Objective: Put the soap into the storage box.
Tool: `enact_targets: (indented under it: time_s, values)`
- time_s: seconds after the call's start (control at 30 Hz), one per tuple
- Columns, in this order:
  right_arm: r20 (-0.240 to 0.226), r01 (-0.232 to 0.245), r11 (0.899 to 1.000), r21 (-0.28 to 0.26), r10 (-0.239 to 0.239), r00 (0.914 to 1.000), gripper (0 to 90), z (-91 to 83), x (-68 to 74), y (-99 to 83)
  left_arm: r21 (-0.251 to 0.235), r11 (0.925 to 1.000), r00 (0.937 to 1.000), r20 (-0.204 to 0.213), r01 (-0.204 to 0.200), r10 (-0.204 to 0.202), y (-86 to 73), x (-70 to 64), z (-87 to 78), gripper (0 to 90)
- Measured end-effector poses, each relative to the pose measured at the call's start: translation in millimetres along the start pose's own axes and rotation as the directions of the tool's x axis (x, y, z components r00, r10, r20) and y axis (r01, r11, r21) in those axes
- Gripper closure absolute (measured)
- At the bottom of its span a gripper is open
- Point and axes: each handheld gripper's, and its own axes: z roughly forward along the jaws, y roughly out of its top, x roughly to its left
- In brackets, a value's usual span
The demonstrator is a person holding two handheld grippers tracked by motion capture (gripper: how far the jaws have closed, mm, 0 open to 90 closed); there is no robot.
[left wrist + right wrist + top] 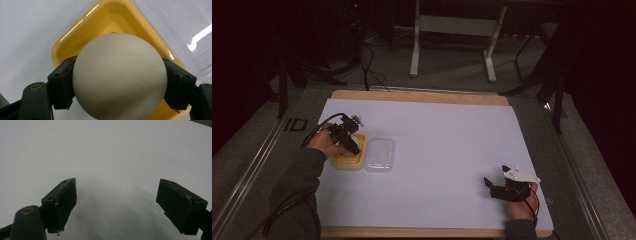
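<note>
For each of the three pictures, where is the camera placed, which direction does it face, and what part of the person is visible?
High view: above the person's side, facing forward and down on the table; both forearms, left gripper and right gripper show.
Left gripper view: on the left gripper, looking along its jaws, which clamp a white ball over the yellow container.
Right gripper view: on the right gripper, facing bare table, jaws apart.
Shared: yellow container and clear lid.

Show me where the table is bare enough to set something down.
Bare: the white sheet from the clear lid across to the right gripper, and the far half. Crowded: the left side, where the left gripper holds a white ball over the yellow tub.
</note>
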Motion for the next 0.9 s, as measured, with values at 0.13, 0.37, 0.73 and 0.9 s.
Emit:
enact_targets:
  time_s: [0.13,0.37,0.73,0.9]
  values:
    - [0.000,0.001,1.000,0.001,-0.001,1.0000,16.6,0.0,0.0,0.0,0.013,0.9995,0.9996,-0.004,-0.029,0.029,-0.4,-2.0,4.0,24.3]
    - [0.001,0.002,1.000,0.001,-0.002,1.0000,16.6,0.0,0.1,0.0,0.017,0.9970,0.9971,0.013,-0.075,0.075,-1.7,-3.3,9.3,24.3]
    - [0.001,0.002,1.000,0.000,-0.002,1.0000,16.6,0.0,0.1,0.0,0.003,0.9950,0.9947,0.025,-0.100,0.100,-4.9,-1.9,15.7,24.2]
    - [0.002,0.003,1.000,0.001,-0.003,1.0000,16.6,0.1,0.3,0.0,0.005,0.9948,0.9938,0.047,-0.101,0.101,-5.3,0.8,16.9,24.1]
